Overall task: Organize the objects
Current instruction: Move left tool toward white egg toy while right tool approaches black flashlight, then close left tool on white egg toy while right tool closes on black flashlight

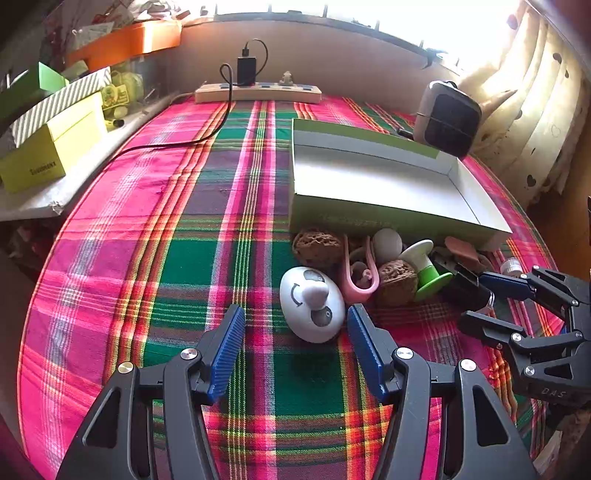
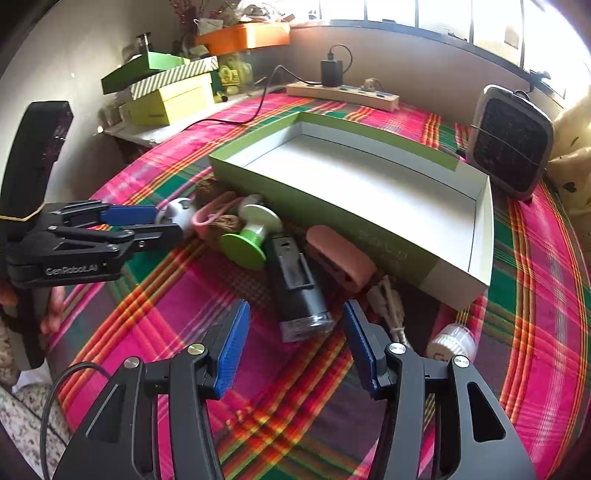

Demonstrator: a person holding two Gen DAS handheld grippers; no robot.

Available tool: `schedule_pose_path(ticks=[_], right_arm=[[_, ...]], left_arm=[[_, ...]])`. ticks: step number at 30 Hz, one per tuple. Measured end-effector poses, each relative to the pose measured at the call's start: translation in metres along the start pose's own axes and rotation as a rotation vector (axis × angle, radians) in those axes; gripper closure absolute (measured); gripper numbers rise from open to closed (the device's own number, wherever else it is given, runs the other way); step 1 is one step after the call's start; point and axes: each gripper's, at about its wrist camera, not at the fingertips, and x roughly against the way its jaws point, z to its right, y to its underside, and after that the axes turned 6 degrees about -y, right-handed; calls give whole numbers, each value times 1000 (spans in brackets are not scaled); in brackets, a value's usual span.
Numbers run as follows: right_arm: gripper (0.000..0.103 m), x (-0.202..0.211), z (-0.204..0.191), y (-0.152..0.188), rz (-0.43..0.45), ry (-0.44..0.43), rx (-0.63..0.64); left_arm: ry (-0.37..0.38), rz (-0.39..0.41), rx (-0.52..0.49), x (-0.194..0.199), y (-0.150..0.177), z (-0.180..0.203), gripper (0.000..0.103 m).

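Low at centre frame my right claw [image 2: 295, 339] hangs half-spread around the black device [image 2: 297, 291], not yet pinching, while the loose clutter waits against the empty green box [image 2: 480, 236] for loading.

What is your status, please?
Both grippers open, left by white egg, right over black device. Box empty. Nothing blocking.

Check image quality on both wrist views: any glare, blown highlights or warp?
Left wrist view: window blown out white at top, curtain washed by backlight; fisheye bows the plaid tablecloth; foreground sharp. Right wrist view: window overexposed too, box edges curve, corners vignetted black.
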Motion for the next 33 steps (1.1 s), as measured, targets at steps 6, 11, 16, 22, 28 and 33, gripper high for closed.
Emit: schedule_pose_path(ticks=[6,11,16,22,28,33], right_arm=[[50,-9,2,-6,-12,7,10],[50,-13,-1,-9,-12,29,28],[61,-11,3,-10,-4,42,17],[68,-10,2,-8,3,48,24],[74,-11,0,-10,4,47,23],[75,-10,0,-9,9,40,11]], left_arm=[[-11,-6,-12,-5,-5,3,46],[-26,0,-29,-7,-7,5,46],[-19,-1,-8,-8,-9,3,47],[-26,4,17,-8,-10,-2,63],[-24,4,40,-8,-11,-8,73],[-20,6,43,-8,-11,-10,74]])
